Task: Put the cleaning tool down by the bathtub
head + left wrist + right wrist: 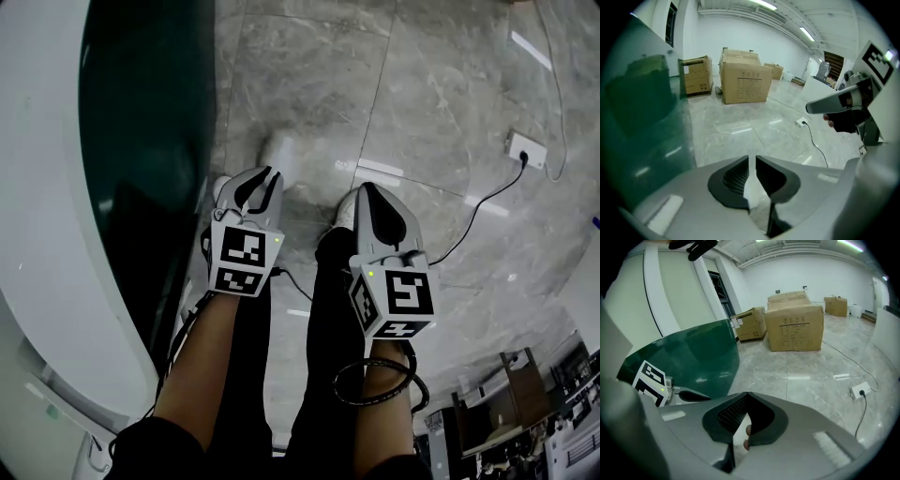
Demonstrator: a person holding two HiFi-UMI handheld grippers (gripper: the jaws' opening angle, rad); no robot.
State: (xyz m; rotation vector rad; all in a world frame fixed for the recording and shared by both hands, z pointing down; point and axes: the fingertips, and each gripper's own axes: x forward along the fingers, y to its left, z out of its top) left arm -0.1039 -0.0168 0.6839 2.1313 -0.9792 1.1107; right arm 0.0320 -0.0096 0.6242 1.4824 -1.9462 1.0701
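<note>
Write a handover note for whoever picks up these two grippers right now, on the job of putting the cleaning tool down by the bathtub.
Left gripper: jaws a narrow slit apart, nothing between them.
Right gripper: jaws together, empty.
Things: the bathtub is on the person's left. Both grippers are held over the floor beside it. A blurred white object lies on the floor close to the tub's green side. It may be the cleaning tool, but it is too blurred to confirm.
Done: neither gripper holds a tool, so it seems to be set down.
Left: check that the white object is the tool.
</note>
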